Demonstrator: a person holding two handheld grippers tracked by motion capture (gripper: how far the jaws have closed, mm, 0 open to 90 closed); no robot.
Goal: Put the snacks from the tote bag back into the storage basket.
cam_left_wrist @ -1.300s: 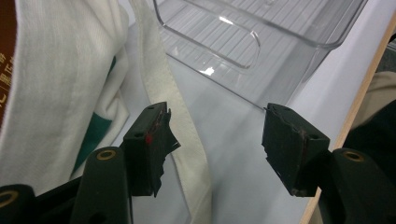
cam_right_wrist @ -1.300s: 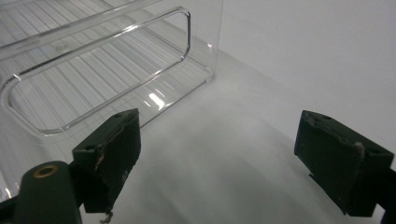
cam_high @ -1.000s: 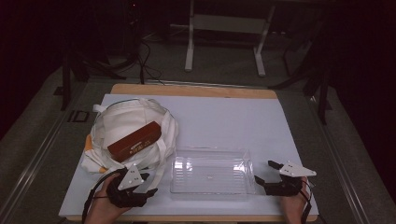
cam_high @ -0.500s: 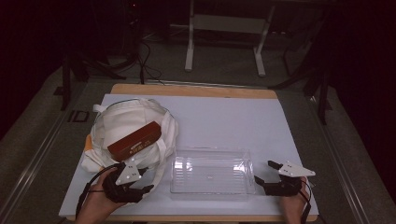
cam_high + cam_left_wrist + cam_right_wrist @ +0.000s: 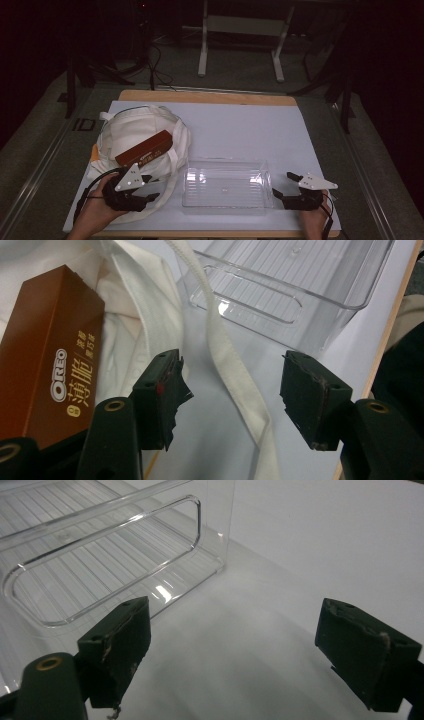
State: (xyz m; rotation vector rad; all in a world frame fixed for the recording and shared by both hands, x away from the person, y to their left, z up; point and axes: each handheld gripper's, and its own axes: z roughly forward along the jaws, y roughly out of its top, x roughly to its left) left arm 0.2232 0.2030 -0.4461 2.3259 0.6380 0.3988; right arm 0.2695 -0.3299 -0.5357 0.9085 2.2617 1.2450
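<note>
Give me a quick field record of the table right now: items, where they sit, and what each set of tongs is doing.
bag: white cloth bag, far left of the white table
box: brown Oreo box, lying on the bag
bin: clear plastic bin, near the middle, nothing in it
left tongs: jaws apart, nothing gripped; a bag strap runs on the table beyond them
right tongs: open, holding nothing, beside the bin's right end

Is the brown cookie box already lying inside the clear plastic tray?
No, the brown cookie box rests on the white cloth bag, to the left of the clear plastic tray, which holds nothing.
</note>
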